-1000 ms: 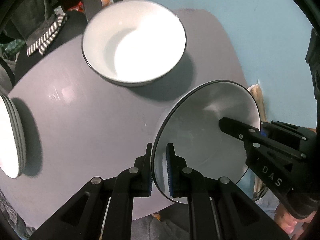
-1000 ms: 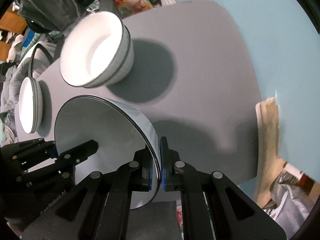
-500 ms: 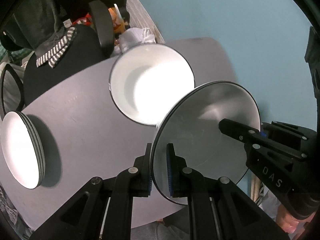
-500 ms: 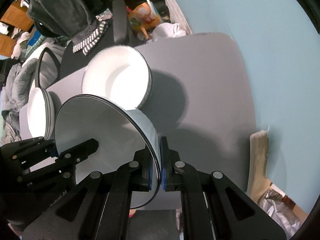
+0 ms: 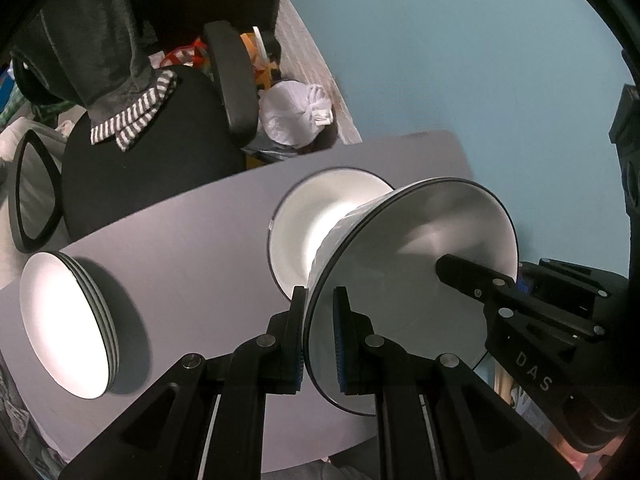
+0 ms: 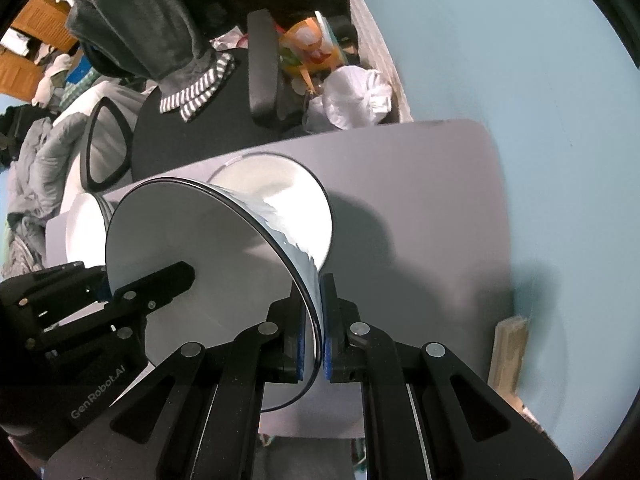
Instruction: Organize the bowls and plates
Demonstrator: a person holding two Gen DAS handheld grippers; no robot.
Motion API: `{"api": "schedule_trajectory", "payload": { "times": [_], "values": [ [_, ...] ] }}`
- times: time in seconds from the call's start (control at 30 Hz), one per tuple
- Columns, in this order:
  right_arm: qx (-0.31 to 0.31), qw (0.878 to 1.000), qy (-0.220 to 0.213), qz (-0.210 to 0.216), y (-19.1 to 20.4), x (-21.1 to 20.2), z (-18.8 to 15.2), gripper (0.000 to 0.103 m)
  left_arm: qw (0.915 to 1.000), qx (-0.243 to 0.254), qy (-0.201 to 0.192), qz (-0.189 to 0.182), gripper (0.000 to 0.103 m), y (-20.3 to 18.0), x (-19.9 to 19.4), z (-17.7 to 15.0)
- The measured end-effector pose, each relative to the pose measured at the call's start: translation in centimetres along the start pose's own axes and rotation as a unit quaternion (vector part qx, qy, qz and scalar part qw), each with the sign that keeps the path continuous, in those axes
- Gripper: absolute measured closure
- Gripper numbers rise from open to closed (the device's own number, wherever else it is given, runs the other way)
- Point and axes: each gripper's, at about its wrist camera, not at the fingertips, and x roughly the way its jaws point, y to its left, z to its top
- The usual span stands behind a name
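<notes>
**Bowl held over the second bowl**

The held bowl (image 5: 420, 280) hangs above the grey table (image 5: 180, 248), clamped at opposite rims: the left gripper (image 5: 320, 336) pinches one edge, the right gripper (image 6: 318, 328) the other (both jaws clenched on thin rim). It overlaps the table bowl (image 5: 304, 220) beneath it. The left view shows the stacked plates (image 5: 68, 320) in full, well apart from the table bowl; the right view only glimpses them (image 6: 86, 224) behind the held bowl. Beyond the table bowl stand a black office chair (image 5: 152, 160) draped with clothing, a white bag (image 5: 296, 116) and a pale blue wall (image 5: 460, 60).
</notes>
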Motion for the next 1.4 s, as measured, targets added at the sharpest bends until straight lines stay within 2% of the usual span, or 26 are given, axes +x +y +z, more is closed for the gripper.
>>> {"api": "schedule_trajectory", "payload": {
  "times": [0.37, 0.73, 1.0, 1.13, 1.4],
  "values": [
    [-0.010, 1.000, 0.019, 0.002, 0.6, 1.8, 3.0, 0.096, 0.9998, -0.014, 0.009, 0.012, 0.092, 1.3, 1.7, 2.2],
    [-0.011, 0.999, 0.046, 0.008, 0.4, 3.9, 3.0, 0.096, 0.9988, -0.030, 0.026, 0.028, 0.092, 1.9, 3.7, 2.3],
    [-0.009, 0.999, 0.052, 0.009, 0.3, 4.4, 3.3, 0.095, 0.9982, -0.019, 0.026, 0.051, 0.092, 1.4, 4.0, 2.5],
    [-0.009, 0.998, 0.057, 0.004, 0.3, 4.6, 3.3, 0.093, 0.9977, -0.020, 0.038, 0.053, 0.092, 1.5, 4.6, 2.4],
    [-0.008, 0.998, 0.066, 0.005, 0.2, 4.8, 3.5, 0.089, 0.9969, 0.001, 0.031, 0.072, 0.091, 1.0, 4.6, 2.4]
  ]
}}
